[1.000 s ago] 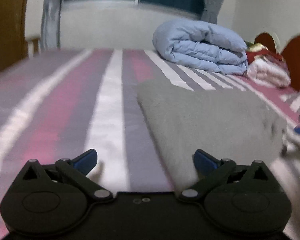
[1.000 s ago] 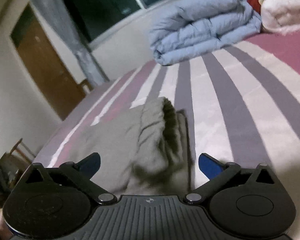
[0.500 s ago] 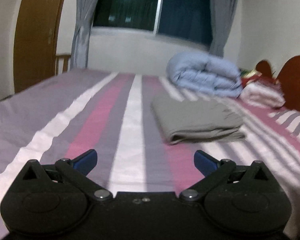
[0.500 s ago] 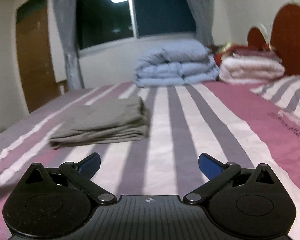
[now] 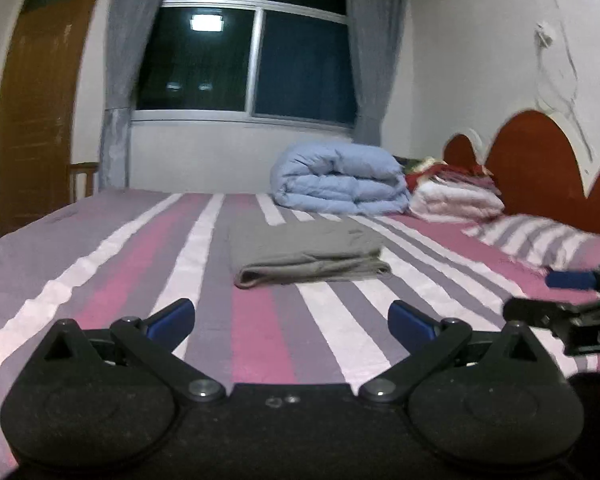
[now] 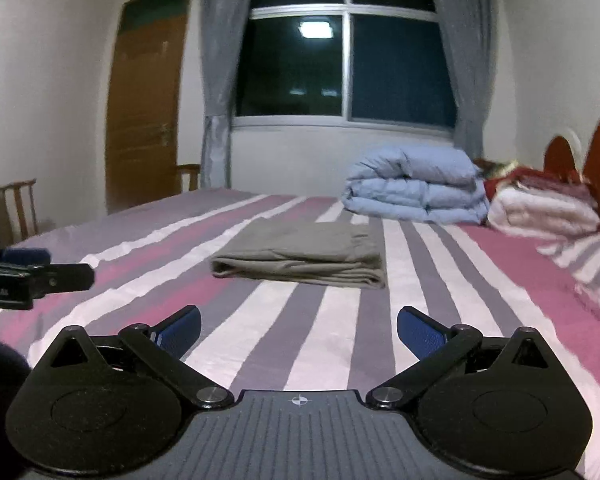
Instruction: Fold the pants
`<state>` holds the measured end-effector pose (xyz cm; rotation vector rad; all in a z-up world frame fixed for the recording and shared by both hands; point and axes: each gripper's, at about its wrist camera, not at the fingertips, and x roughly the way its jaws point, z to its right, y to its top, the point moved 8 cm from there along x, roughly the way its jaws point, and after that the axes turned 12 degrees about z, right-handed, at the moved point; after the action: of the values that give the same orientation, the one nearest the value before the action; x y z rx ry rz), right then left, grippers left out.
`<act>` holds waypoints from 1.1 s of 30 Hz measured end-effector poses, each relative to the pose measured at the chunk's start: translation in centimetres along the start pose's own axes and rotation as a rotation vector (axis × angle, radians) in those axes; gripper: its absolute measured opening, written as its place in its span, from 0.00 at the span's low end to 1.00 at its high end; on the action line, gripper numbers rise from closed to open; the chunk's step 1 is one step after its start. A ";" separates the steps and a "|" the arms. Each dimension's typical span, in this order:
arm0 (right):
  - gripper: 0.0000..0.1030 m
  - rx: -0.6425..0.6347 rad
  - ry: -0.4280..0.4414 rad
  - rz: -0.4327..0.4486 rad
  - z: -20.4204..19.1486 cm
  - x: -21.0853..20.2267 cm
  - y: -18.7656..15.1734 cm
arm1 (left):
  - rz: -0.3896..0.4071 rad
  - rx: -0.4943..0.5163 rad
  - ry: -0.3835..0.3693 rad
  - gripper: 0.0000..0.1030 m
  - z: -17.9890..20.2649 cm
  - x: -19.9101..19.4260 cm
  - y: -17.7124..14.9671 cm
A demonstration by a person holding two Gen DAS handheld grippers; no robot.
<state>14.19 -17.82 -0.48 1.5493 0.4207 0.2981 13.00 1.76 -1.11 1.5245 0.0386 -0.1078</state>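
Observation:
The grey pants [image 5: 304, 252] lie folded into a flat rectangle on the striped bed [image 5: 148, 264]; they also show in the right wrist view [image 6: 304, 256]. My left gripper [image 5: 292, 318] is open and empty, well back from the pants and above the bed. My right gripper [image 6: 298, 326] is open and empty, also well back from them. The right gripper shows at the right edge of the left wrist view [image 5: 572, 300]. The left gripper shows at the left edge of the right wrist view [image 6: 28, 272].
A folded light blue duvet [image 5: 340, 184] and a pile of white and red blankets [image 5: 456, 196] lie at the far end by the red headboard [image 5: 540, 160]. A striped pillow [image 5: 540, 240] lies at the right. Window, curtains, wooden door [image 6: 144, 104] and chairs [image 6: 20, 208] stand behind.
Both grippers have pulled back and up from the pants, which were close under them a second ago. The folded pants now lie alone farther ahead. Both stay open.

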 end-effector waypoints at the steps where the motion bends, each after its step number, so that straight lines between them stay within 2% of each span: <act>1: 1.00 0.006 0.004 -0.006 -0.1 0.1 -0.1 | -0.005 0.007 -0.003 0.94 0.2 0.2 -0.2; 4: 1.00 0.041 -0.028 -0.029 0.8 0.8 -0.7 | -0.029 0.007 -0.008 0.94 0.3 0.8 -0.8; 8: 1.00 0.085 -0.060 -0.022 1.8 0.6 -0.7 | -0.012 -0.042 -0.007 0.94 0.0 0.6 -0.8; 33: 1.00 0.097 -0.047 -0.030 1.9 0.3 -1.0 | -0.029 -0.050 -0.004 0.94 -0.1 0.8 -1.4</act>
<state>15.21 -19.39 -1.54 1.6405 0.4259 0.2202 13.65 1.77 -2.55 1.4743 0.0597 -0.1328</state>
